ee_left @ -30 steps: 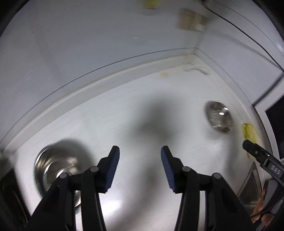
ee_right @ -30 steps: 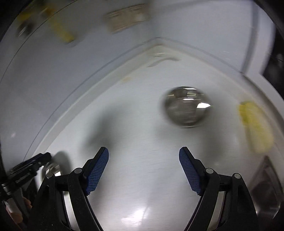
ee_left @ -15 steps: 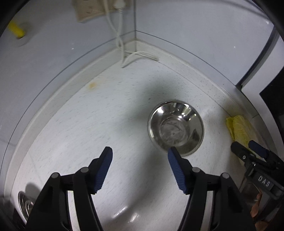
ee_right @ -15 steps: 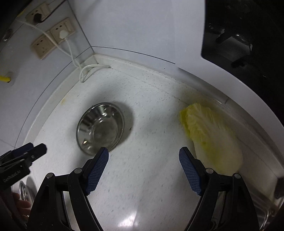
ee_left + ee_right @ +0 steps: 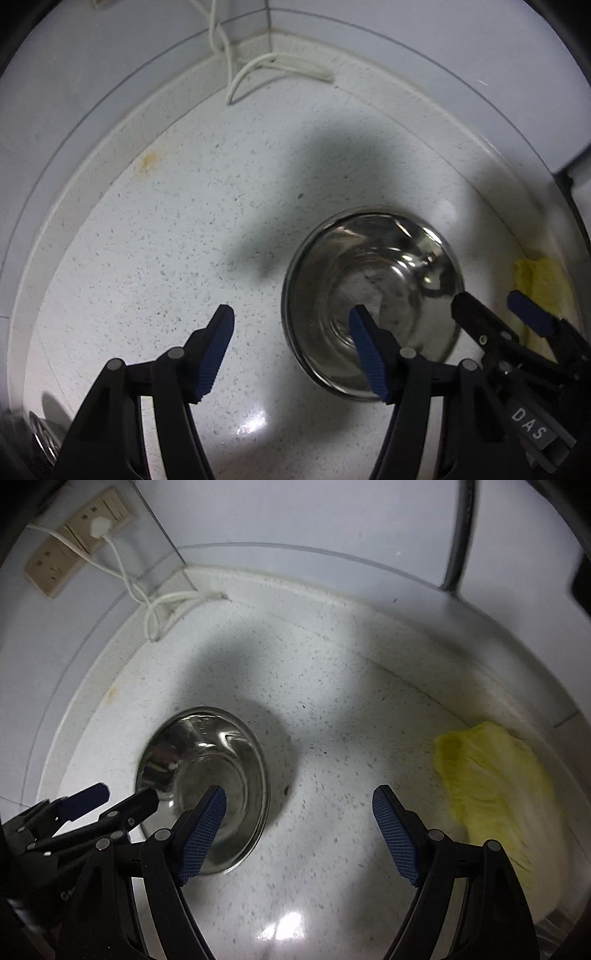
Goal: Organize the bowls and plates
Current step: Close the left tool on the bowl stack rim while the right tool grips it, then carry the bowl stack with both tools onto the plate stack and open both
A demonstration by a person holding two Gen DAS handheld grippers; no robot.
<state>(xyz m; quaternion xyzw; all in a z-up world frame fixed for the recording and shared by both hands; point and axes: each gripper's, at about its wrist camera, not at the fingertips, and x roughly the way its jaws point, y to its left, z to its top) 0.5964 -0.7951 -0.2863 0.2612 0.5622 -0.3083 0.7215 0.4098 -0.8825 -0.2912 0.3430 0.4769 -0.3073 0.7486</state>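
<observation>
A bowl [image 5: 371,306] is set on the desk [image 5: 184,240], in front of the wall corner where a coiled cable [image 5: 273,70] lies. A cabbage [image 5: 495,786] is placed well to the bowl's right, near the desk's edge.

A round shiny steel bowl [image 5: 203,790] sits upright on the white speckled surface [image 5: 332,709], well apart from a pale yellow-green cabbage [image 5: 495,794]. The right gripper [image 5: 299,823] hovers, jaws spread.

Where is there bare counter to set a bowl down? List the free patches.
Free: the speckled counter between the steel bowl and the left wall curb; also the stretch between the bowl and the cabbage. Crowded: the back corner with the white cord, and around the bowl, where both open grippers hover.
</observation>
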